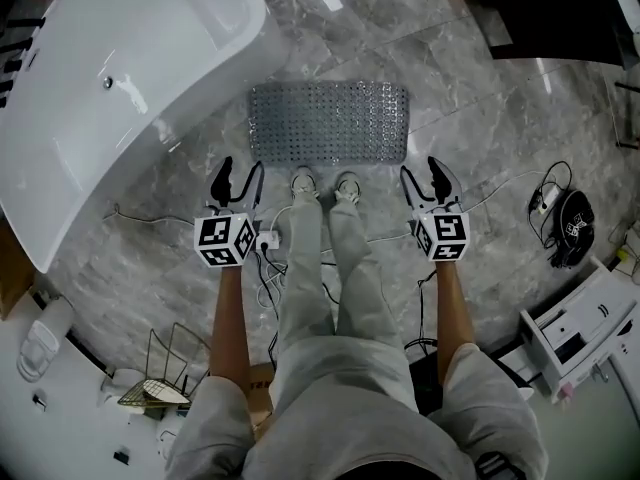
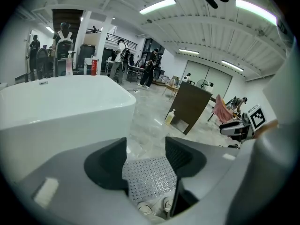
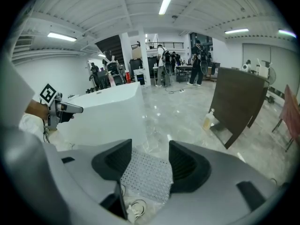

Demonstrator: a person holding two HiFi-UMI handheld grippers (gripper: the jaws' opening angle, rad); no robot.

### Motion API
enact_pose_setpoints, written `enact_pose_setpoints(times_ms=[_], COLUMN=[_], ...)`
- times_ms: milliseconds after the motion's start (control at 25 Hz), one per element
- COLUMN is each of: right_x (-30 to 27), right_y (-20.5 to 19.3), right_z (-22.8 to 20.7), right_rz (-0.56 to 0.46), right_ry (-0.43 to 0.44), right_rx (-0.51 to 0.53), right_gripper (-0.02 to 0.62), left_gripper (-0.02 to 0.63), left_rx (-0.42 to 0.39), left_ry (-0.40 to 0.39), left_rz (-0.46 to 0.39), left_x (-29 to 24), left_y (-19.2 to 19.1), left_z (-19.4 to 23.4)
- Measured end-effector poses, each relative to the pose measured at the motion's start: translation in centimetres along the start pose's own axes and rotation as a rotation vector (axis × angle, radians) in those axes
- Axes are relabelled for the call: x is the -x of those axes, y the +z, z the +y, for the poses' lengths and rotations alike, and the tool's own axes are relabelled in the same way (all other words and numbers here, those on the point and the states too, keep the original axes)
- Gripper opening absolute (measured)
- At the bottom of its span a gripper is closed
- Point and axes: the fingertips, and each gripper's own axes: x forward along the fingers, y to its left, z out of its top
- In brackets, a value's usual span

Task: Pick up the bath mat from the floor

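- Bath mat (image 1: 329,122) flat on floor, near the bathtub (image 1: 100,78), just ahead of the person's shoes (image 1: 305,183).
- Left gripper (image 1: 238,180) and right gripper (image 1: 425,178): jaws apart, nothing held, either side of the legs.
- Cables (image 1: 265,258) on floor behind the shoes.

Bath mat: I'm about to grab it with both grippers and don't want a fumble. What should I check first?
1. The bath mat lies flat on the floor: ok.
2. The left gripper is open and empty: ok.
3. The right gripper is open and empty: ok.
4. Jaws over the mat's near edge: not ok; both grippers are short of it.
5. The shoes are off the mat: cannot tell; the toes sit right at its near edge.
6. The mat lies apart from the tub: ok.
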Motion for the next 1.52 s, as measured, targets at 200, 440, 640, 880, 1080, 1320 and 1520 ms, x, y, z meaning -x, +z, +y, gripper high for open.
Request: enact_pose_setpoints(times_ms=[200,440,640,880,1080,1320,1520], right_x=[-1.2,-3.1,-4.5,-5.8,-7.3,-9.1,-11.0], right_y=[-1.9,-4.2,-6.5,-9.5,-11.5,-14.3,-16.0], right_z=[0.2,0.3,0.3,-0.3,-0.9,-1.3,-1.0], right_rz=[0.001,0.007,0.023,0.04,0.051,0.073,0.076], right_ry=[0.011,0.023,0.027,0.022,0.015,0.01,0.027], right_rx=[-0.011,0.002,0.009,-0.009,-0.02,-0.03,-0.025], right_gripper=[0.238,0.238,0.238,0.238,0.238,0.238,0.238], left_gripper=[0.247,0.249,0.247,0.249,0.256,0.288,0.302], left_rx=[-0.012,0.008,0.024,0.02,-0.005,0.029,0.015], left_ry=[-0.002,0.019,0.045,0.057,0.042,0.037,0.03], left_rz=[0.01,0.005,0.009,0.022,0.057,0.089,0.108], left_x=[-1.4,-3.8,-5.8,-7.7,-9.6,-12.7,-15.5], left_y=[-1.9,-4.5,-6.7,-9.3,-11.9,-15.5,-17.8], left_z=[1.0,2.8,5.4,7.2,8.3,10.3,11.5])
